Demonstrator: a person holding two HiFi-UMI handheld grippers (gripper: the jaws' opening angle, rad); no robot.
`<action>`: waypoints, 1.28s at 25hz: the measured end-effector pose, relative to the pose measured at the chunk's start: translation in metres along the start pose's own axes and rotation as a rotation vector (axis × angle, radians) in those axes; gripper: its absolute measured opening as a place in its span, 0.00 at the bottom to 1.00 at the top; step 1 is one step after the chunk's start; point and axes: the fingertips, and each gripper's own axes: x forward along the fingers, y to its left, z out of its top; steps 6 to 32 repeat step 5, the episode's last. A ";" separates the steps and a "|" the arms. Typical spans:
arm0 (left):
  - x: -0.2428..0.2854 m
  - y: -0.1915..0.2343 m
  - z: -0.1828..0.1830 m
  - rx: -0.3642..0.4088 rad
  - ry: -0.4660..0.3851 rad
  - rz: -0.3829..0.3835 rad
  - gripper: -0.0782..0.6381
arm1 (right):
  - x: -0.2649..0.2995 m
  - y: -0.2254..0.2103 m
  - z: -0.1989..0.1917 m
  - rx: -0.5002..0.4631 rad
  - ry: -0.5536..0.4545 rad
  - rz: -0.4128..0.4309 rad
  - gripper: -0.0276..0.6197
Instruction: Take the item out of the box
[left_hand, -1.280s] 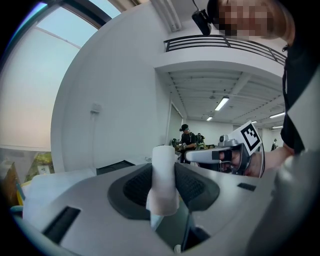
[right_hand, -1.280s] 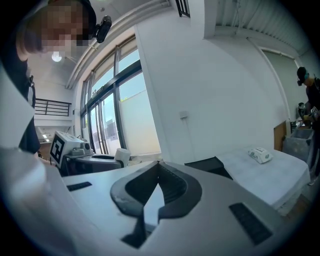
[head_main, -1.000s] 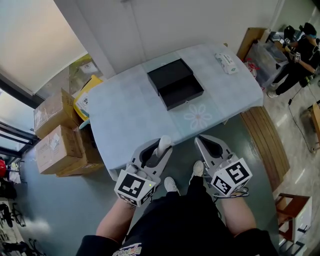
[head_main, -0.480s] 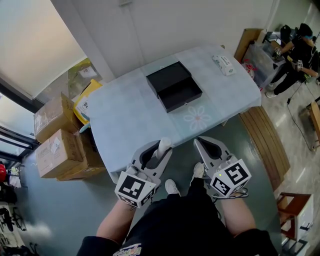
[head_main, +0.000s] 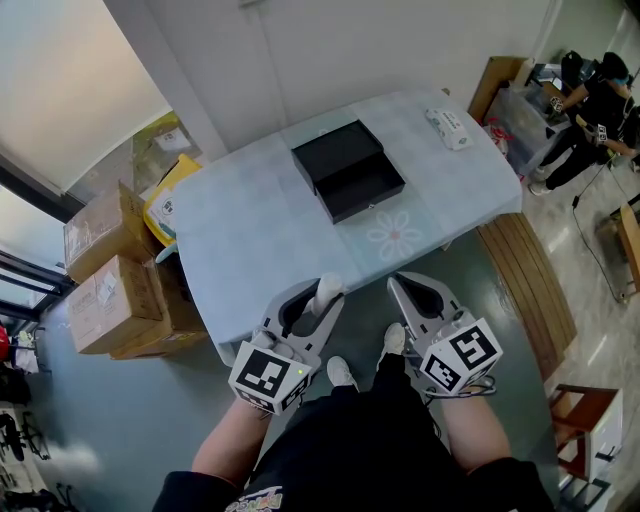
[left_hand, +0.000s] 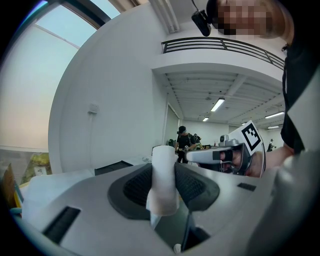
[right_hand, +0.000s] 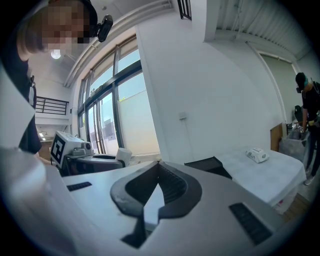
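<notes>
A black box (head_main: 348, 168) lies open in two halves at the far middle of the pale blue table (head_main: 250, 240); it also shows low in the left gripper view (left_hand: 112, 167) and the right gripper view (right_hand: 210, 165). My left gripper (head_main: 322, 300) hovers off the table's near edge, shut on a white cylindrical item (head_main: 326, 291) that stands upright between the pads (left_hand: 163, 180). My right gripper (head_main: 399, 284) is beside it, level with it, its jaws meeting at the tips with nothing between them (right_hand: 160, 165).
A small white packet (head_main: 448, 127) lies at the table's far right corner. Cardboard boxes (head_main: 110, 270) are stacked on the floor to the left, a wooden bench (head_main: 530, 290) runs along the right. A person (head_main: 600, 100) stands at the far right.
</notes>
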 end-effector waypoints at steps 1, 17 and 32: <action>0.001 0.001 0.001 0.000 0.002 0.002 0.31 | 0.001 -0.001 0.000 0.000 0.000 0.000 0.06; 0.004 0.005 0.004 -0.002 0.007 0.009 0.31 | 0.004 -0.003 0.002 0.000 0.000 0.002 0.06; 0.004 0.005 0.004 -0.002 0.007 0.009 0.31 | 0.004 -0.003 0.002 0.000 0.000 0.002 0.06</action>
